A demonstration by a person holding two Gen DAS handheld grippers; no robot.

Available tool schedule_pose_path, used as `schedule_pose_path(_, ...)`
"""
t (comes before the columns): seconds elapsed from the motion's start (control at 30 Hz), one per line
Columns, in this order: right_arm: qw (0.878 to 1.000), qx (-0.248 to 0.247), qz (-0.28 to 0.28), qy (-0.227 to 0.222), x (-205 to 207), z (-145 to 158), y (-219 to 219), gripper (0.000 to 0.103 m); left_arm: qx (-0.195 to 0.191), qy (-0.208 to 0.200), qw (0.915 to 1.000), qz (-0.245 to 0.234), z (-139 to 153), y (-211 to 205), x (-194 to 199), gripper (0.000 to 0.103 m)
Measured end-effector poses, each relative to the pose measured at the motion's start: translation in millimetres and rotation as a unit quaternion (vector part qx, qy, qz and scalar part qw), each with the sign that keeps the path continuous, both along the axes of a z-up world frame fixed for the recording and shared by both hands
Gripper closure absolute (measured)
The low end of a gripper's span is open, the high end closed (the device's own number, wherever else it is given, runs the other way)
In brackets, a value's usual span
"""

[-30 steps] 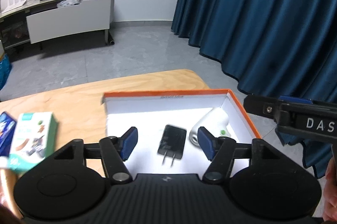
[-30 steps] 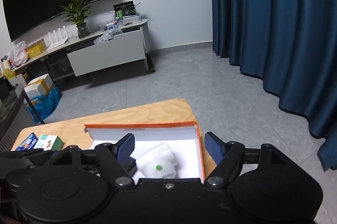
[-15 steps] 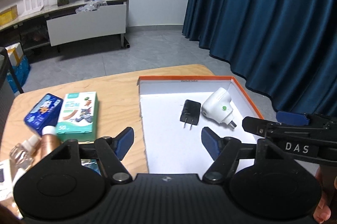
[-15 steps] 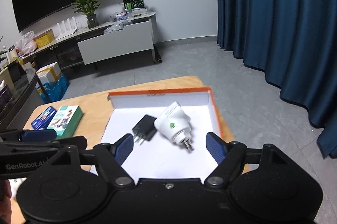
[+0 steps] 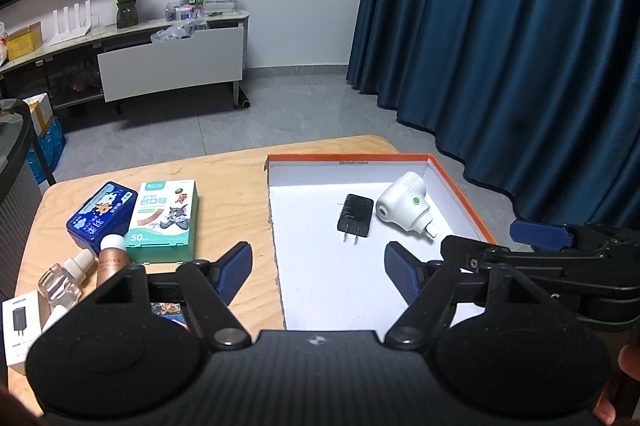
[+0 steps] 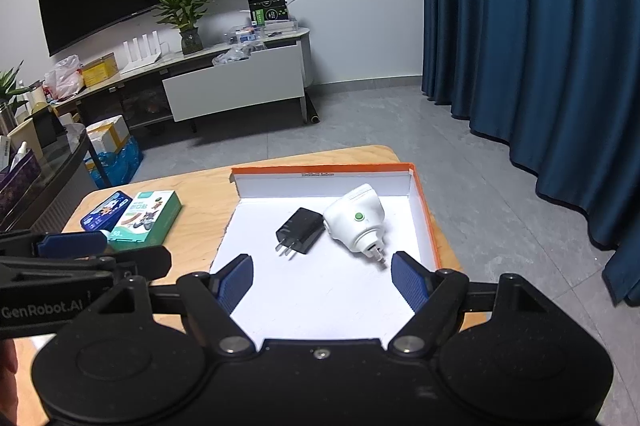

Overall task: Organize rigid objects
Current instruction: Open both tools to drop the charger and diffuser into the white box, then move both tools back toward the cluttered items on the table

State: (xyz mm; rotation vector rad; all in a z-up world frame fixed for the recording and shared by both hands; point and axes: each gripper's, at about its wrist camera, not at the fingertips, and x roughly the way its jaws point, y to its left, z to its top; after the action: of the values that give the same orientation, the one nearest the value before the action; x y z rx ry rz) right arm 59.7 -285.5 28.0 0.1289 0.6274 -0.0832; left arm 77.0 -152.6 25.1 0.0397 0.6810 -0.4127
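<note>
White inside, orange rim on the shallow box (image 5: 460, 186); black charger (image 5: 355, 215) and white plug (image 5: 404, 204) with a green dot. Green-and-white cartoon-printed plaster box (image 5: 164, 222), dark blue tin (image 5: 100, 216), pale wood table (image 5: 228, 182), deep blue curtain (image 5: 520, 46)

- The left claw (image 5: 316, 272) is matte black, with two round discs at its base, silver pivot screws and ribbed dark-blue pads (image 5: 402, 276).
- The right claw (image 6: 322, 282) has the same build: black linkage arms, triangular cut-outs and blue pads (image 6: 236, 282).
- White lettering "GenRobot.AI" marks the side of the left claw in the right wrist view.
</note>
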Motion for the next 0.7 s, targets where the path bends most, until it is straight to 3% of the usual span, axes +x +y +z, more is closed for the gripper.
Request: schedule_pose_path(0.7, 0.999, -0.008, 0.049, -0.004, -13, -4, 48, 0.013, -0.006, -0.011, 0.9991, 0.040, 1, 48, -23, 0.028)
